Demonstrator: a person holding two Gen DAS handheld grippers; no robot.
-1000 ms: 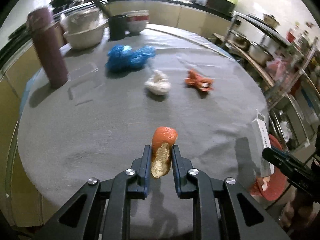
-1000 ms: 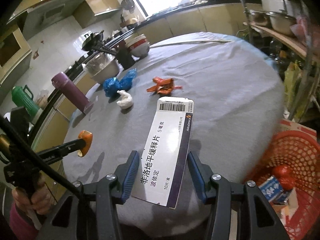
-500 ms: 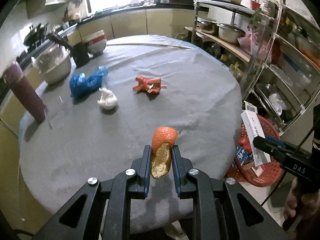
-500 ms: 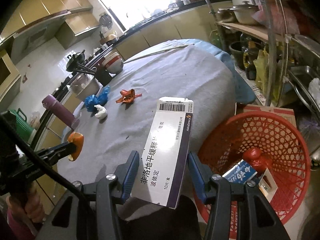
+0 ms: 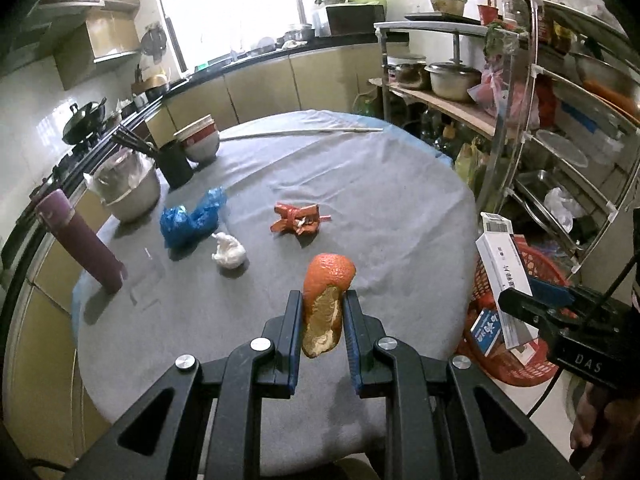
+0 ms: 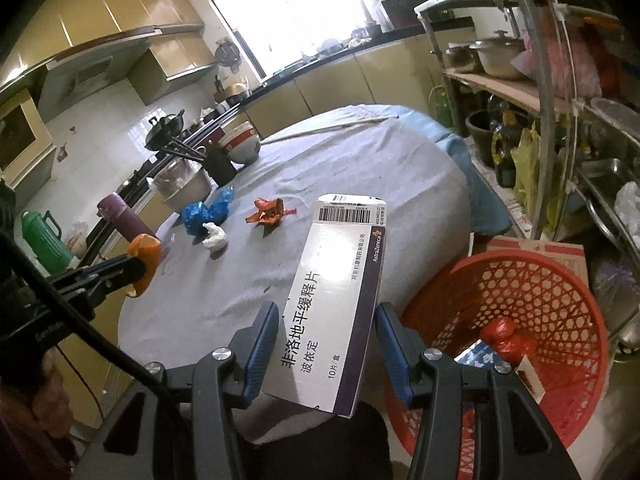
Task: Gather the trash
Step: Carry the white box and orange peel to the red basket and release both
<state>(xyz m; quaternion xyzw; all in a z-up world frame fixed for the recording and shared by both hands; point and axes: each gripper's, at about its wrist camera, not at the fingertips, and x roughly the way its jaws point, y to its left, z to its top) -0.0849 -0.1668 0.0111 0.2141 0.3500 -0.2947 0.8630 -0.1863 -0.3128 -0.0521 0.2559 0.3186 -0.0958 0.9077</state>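
Note:
My left gripper [image 5: 322, 300] is shut on a piece of orange peel [image 5: 326, 292], held above the near edge of the round grey table [image 5: 380, 200]. My right gripper [image 6: 326, 312] is shut on a white medicine box [image 6: 336, 292], held between the table's edge and a red mesh basket [image 6: 560, 280] on the floor. The basket [image 5: 536, 264] holds a red bag [image 6: 506, 338] and small cartons. On the table lie a crumpled blue bag [image 5: 192, 218], a white tissue wad [image 5: 228, 250] and a red wrapper [image 5: 298, 220].
A purple flask [image 5: 82, 242], a steel bowl [image 5: 128, 190], a black chopstick holder [image 5: 174, 164] and stacked bowls [image 5: 200, 140] stand at the table's far left. A metal rack [image 5: 540, 120] with pots stands right of the table. A hand [image 6: 40, 384] holds the left gripper's handle.
Both grippers have swung right, away from over the table toward the red basket, which has come into fuller view. Each keeps its hold on its piece of trash.

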